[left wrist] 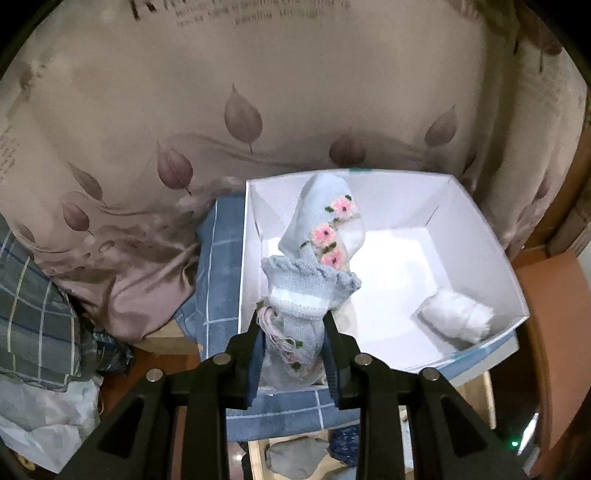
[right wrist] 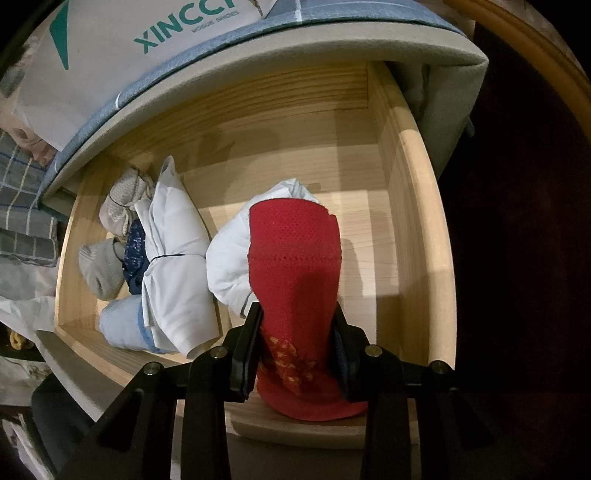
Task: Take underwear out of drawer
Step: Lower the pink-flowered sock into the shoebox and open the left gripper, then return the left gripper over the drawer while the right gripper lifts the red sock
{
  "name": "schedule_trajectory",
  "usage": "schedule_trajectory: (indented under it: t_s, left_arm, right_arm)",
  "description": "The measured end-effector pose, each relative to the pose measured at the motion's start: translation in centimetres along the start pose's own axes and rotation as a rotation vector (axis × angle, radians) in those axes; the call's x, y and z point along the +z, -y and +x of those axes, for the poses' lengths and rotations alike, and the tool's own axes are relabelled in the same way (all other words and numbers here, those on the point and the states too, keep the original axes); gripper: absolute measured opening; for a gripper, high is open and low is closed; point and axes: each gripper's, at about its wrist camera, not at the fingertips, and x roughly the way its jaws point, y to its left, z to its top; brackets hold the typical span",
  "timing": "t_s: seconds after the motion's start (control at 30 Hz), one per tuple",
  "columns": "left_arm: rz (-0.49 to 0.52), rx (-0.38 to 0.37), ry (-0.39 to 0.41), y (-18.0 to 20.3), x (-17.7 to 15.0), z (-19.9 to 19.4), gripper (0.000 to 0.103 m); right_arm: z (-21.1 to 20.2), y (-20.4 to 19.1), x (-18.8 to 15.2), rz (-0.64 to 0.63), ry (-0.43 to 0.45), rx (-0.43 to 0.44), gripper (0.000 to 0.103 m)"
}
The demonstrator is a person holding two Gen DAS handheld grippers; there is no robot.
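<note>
Left gripper (left wrist: 293,334): fingers pinched on a light blue knit garment (left wrist: 314,266) with pink embroidered flowers and a ruffled band. The garment hangs over the near-left part of a white cardboard box (left wrist: 476,236), its far end reaching up toward the box's back wall. A small white bundle (left wrist: 454,314) lies inside the box at the near-right corner, apart from the knit piece. The box rests on a blue checked cloth (left wrist: 218,258). A beige leaf-print fabric (left wrist: 184,110) fills the background. A plaid cloth (left wrist: 33,302) sits at the left edge.

Right gripper (right wrist: 297,341): fingers pinched on a rolled red textured garment (right wrist: 295,258), which sticks forward over the open wooden drawer (right wrist: 417,221). Cannot tell if the red roll touches the drawer floor.

In the drawer, just behind and left of the red roll, touching it, is a white folded garment (right wrist: 229,266). Further left is a long white rolled bundle (right wrist: 173,251) tied with a dark band. A pale blue piece (right wrist: 122,325) lies at the near-left corner. A grey sock ball (right wrist: 99,269) and a beige sock bundle (right wrist: 122,203) lie along the left wall, with a dark blue speckled piece (right wrist: 135,247) between them and the long bundle.

Above the drawer, a white box side reads XINCCI (right wrist: 181,26) in teal.
</note>
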Motion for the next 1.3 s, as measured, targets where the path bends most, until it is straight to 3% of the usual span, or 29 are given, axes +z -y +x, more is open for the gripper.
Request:
schedule_trajectory:
  t_s: [0.43, 0.6, 0.83, 1.3]
  left_arm:
    - [-0.014, 0.008, -0.102, 0.5, -0.8, 5.1, 0.03]
    - [-0.037, 0.013, -0.108, -0.2, -0.5, 5.0, 0.038]
    - [0.025, 0.046, -0.103, 1.0, -0.7, 3.9, 0.045]
    - [0.029, -0.039, -0.068, -0.1, -3.6, -2.6, 0.045]
  right_arm:
    - [0.1, -0.2, 0.1, 0.001, -0.006, -0.001, 0.032]
    - [0.1, -0.1, 0.1, 0.003, -0.007, 0.0, 0.032]
    - [0.2, -0.1, 0.1, 0.007, -0.011, -0.001, 0.032]
    - [0.2, -0.1, 0.2, 0.008, -0.013, -0.001, 0.032]
